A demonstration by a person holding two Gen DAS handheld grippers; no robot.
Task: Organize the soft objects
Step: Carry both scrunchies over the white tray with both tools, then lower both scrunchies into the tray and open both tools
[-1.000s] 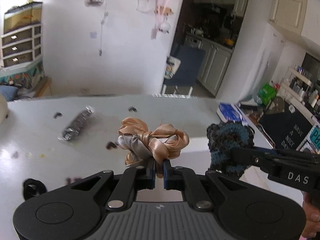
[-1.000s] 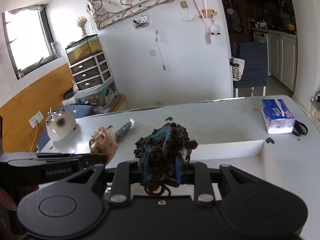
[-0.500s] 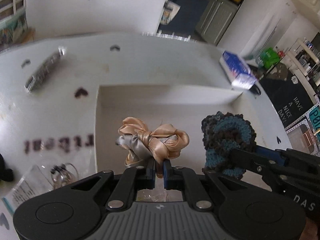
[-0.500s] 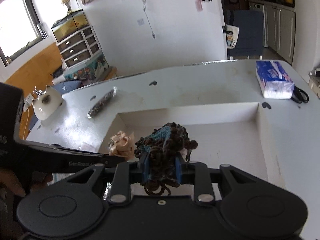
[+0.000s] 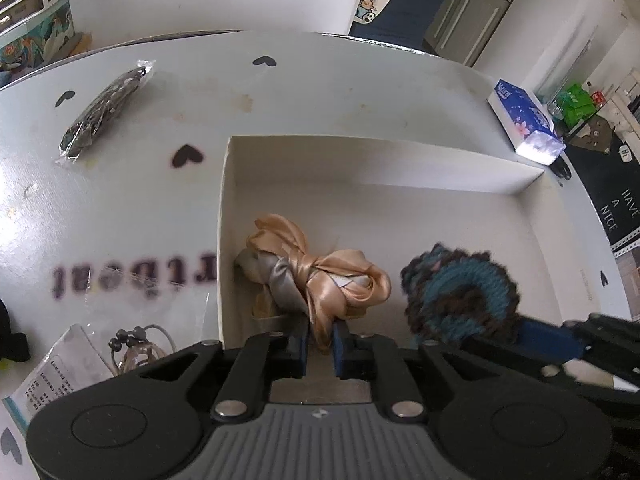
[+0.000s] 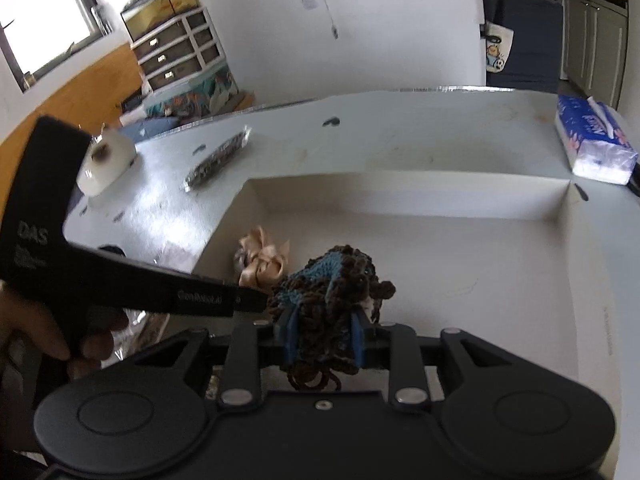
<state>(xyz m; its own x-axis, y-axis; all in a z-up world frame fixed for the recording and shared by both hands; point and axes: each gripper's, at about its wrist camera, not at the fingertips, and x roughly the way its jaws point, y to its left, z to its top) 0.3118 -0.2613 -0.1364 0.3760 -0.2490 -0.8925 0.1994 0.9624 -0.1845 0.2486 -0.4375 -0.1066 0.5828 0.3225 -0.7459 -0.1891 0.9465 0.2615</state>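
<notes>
My left gripper [image 5: 320, 334] is shut on a beige and grey satin scrunchie [image 5: 316, 276] and holds it low inside the white box [image 5: 400, 172], by its left wall. My right gripper [image 6: 324, 336] is shut on a brown and teal crocheted scrunchie [image 6: 332, 284], over the box to the right of the satin one. In the left wrist view the crocheted scrunchie [image 5: 460, 296] shows at the right with the right gripper's fingers [image 5: 552, 340]. In the right wrist view the satin scrunchie [image 6: 262, 260] shows beyond the left gripper's arm.
A packet of dark hair ties [image 5: 104, 112] lies on the white table [image 5: 320, 80] at the far left. A plastic bag with beaded ties [image 5: 80, 360] lies left of the box. A blue tissue pack [image 6: 592, 144] sits at the far right. A white cat-shaped pot [image 6: 106, 160] stands at the far left.
Both grippers have tilted down and descended into the box with their scrunchies. The satin scrunchie now sits close to the box floor at its left wall.
</notes>
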